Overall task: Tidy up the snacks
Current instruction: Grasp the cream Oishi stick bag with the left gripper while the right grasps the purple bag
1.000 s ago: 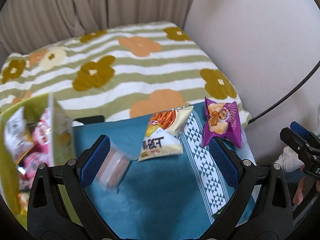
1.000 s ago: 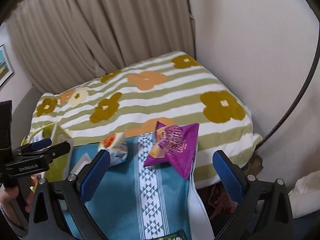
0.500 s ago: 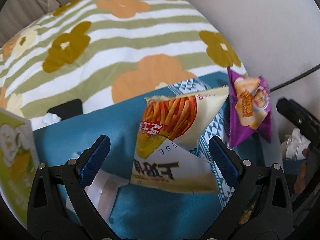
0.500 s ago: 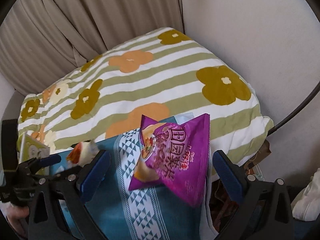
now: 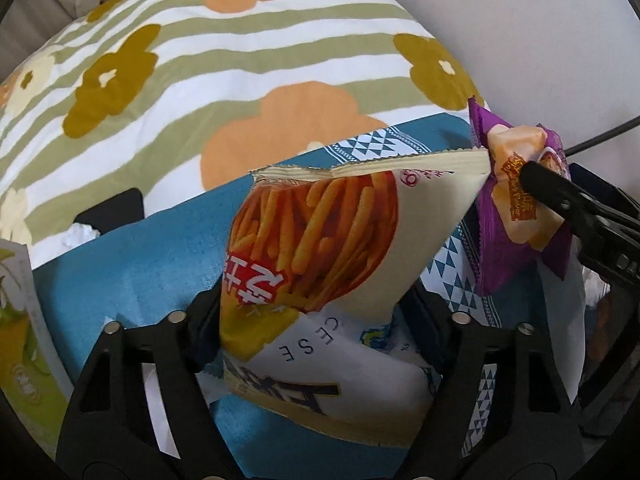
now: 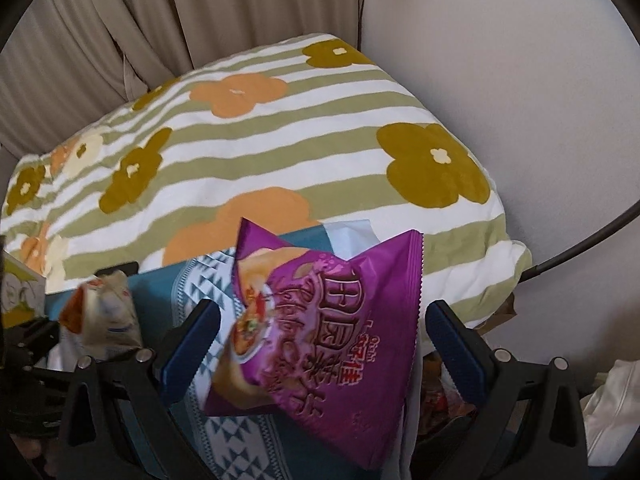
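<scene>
Pickup is the step in hand, with both grippers down over the snacks at once. The left gripper (image 5: 316, 320) has just been closing, and the cream fries bag (image 5: 320, 256) sits between its jaws; the pads appear to press the bag's lower half from either side, so it looks pinched, though the pads themselves are mostly hidden behind the packet. The bag lies on the blue cloth (image 5: 152, 248) spread over the bed, in front of the striped flowered duvet (image 5: 224, 64).

The right gripper (image 6: 320, 344) is spread wide around the purple chip bag (image 6: 332, 344), which lies on the patterned band of the same cloth near its edge. Its left pad is just beside the packet and its right pad stands apart from it, so nothing is gripped yet.

At the far left of the left wrist view stands the green box (image 5: 20, 360), a likely place for the snacks to go; its inside is not visible here.

Next, I judge, the right jaws need to close on the purple bag's puffy middle, gently enough not to crush the chips. Then both bags want lifting clear of the cloth and carrying left toward the box. The slick foil could slip, so a grip near a seam may hold better.
</scene>
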### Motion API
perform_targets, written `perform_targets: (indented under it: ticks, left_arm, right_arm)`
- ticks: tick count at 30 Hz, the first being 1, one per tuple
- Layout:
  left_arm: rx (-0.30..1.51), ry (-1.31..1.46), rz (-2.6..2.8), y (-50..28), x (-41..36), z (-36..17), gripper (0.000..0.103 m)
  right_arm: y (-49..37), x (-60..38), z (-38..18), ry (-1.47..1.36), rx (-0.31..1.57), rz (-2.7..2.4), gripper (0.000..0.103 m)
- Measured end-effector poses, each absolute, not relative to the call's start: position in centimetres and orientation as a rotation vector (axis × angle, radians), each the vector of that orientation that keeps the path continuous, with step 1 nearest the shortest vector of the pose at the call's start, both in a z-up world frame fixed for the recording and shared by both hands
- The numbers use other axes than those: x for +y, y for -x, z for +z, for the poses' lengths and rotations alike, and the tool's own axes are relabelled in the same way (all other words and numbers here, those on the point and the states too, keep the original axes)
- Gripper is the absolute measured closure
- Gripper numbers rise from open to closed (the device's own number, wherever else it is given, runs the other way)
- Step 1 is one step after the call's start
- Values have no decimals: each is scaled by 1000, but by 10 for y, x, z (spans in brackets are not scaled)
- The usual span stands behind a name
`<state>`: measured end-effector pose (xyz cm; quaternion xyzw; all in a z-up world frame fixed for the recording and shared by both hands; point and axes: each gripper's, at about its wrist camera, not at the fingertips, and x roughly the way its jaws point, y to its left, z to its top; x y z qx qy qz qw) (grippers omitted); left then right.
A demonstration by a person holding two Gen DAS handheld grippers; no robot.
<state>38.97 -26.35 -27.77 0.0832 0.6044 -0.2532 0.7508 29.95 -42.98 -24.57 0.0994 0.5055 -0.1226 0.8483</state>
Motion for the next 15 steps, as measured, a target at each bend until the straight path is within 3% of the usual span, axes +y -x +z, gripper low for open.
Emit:
perform_targets:
  ticks: [15]
  left_arm:
    - [1318, -177, -550, -386, -263, -275, 32]
  right_arm:
    - [-308, -426, -264, -203, 1103, -244, 2]
